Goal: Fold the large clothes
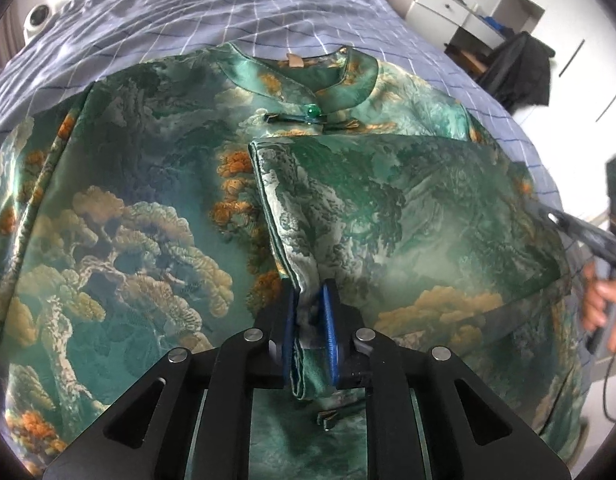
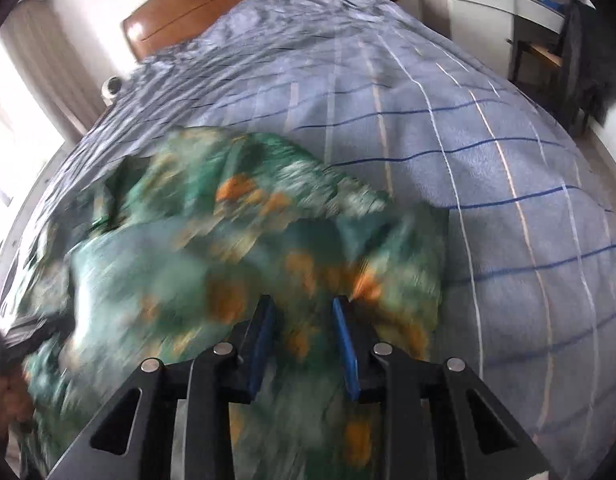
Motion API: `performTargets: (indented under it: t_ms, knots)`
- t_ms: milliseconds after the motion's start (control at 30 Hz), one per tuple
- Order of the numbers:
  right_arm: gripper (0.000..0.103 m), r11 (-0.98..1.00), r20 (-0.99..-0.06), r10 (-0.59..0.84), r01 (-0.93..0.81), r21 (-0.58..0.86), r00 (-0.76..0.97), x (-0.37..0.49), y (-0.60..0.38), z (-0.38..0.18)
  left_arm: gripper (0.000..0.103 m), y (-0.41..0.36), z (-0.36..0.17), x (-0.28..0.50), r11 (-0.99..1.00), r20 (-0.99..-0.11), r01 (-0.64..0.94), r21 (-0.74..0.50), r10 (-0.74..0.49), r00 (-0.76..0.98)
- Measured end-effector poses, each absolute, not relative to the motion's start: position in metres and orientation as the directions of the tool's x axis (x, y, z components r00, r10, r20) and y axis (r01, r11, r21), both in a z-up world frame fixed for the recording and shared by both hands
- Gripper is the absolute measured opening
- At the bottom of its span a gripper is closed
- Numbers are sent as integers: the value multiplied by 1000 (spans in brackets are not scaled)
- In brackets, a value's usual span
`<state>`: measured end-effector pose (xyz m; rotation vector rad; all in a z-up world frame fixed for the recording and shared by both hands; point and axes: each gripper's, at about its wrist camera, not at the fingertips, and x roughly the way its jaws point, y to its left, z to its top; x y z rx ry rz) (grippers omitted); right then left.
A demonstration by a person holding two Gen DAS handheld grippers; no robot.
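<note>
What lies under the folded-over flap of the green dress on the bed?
Under the flap the dress's own front continues, spread on the checked bedcover. Its knot button shows just above the flap. Whatever is beneath the flap's middle is covered.

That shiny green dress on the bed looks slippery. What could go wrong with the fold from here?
The left hand-held gripper pinches only a thin edge of the folded panel, so the satin could slip free. The right hand-held gripper, blurred, has open jaws over the dress and may snatch extra layers. A tug could shift the collar off line.
</note>
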<state>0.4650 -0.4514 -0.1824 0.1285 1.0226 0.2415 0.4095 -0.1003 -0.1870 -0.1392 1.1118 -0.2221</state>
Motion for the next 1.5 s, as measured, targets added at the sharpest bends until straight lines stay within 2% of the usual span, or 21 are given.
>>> performTargets:
  t_ms: [233, 467, 567, 633, 700, 733, 767, 800, 833, 1000, 1200, 1333, 1400, 1500]
  knots:
    - [30, 951, -843, 295, -219, 216, 449, 390, -451, -166, 14, -103, -188, 408, 975, -874, 107, -197, -224, 430]
    - [30, 967, -873, 250, -160, 200, 420, 390, -445, -204, 15, -109, -191, 409, 982, -879, 113, -149, -184, 440]
    - [30, 971, -870, 235, -148, 189, 434, 390, -444, -203, 24, -109, -186, 404, 987, -876, 103, -124, -158, 456]
    - [31, 973, -859, 227, -136, 185, 459, 381, -444, -198, 36, -103, -178, 391, 989, -873, 90, -119, -147, 465]
    - [33, 979, -849, 200, -131, 155, 490, 369, -441, -190, 60, -92, -167, 368, 988, -862, 90, -125, -153, 483]
    - [35, 983, -844, 176, -128, 129, 506, 361, -438, -183, 64, -85, -164, 356, 988, -859, 92, -123, -152, 489]
    - [43, 985, -841, 164, -129, 113, 515, 351, -436, -177, 67, -77, -162, 341, 989, -856, 93, -116, -147, 496]
    - [51, 985, -839, 163, -131, 111, 519, 343, -433, -173, 70, -69, -160, 328, 990, -854, 94, -109, -141, 500]
    - [53, 984, -836, 171, -135, 117, 522, 333, -430, -168, 71, -56, -159, 309, 991, -856, 89, -99, -131, 500]
    - [53, 964, -793, 266, -161, 213, 548, 270, -414, -144, 83, 21, -158, 235, 996, -861, -22, -83, -61, 505]
    - [57, 951, -733, 309, -181, 251, 606, 206, -376, -122, 85, 151, -161, 189, 950, -861, -309, -38, 126, 493]
    - [57, 947, -747, 319, -218, 234, 583, 178, -341, -125, 85, 234, -171, 177, 834, -843, -525, -170, 152, 516]
    - [57, 943, -754, 330, -240, 232, 568, 171, -326, -126, 85, 275, -178, 170, 724, -809, -608, -326, 119, 575]
    - [57, 939, -767, 330, -276, 206, 550, 161, -304, -125, 86, 311, -193, 166, 568, -775, -676, -469, 102, 623]
